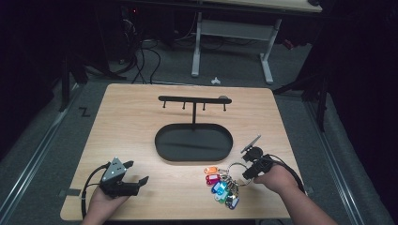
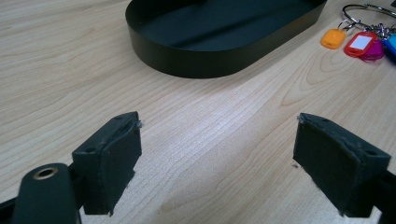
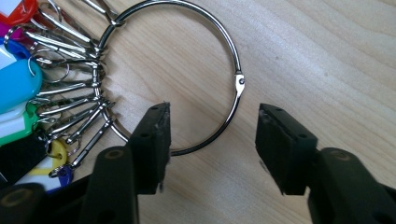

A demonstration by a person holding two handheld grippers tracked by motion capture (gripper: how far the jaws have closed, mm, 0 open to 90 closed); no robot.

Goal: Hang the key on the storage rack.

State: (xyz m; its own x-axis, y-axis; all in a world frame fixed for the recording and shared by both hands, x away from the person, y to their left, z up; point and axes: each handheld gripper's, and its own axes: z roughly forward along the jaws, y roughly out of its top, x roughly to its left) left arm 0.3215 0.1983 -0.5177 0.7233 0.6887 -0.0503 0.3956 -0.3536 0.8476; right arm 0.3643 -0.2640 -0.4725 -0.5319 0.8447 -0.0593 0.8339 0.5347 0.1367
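Your right gripper (image 3: 211,140) straddles the near rim of the large silver metal key ring (image 3: 236,60), jaws partly open, pads not touching it. Your left gripper (image 2: 217,163) rests wide open and empty at the table's near left.

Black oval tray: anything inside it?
The black oval tray holds the hook stand's post, rising from its far side. The rest of its floor looks bare; the left gripper view hides part behind the near wall.

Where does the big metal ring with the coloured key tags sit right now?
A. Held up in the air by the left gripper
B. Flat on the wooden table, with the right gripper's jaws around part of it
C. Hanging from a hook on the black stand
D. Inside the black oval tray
B: the metal ring lies on the wooden table, and the right gripper has one jaw inside the loop and one outside, pads not yet pressing.
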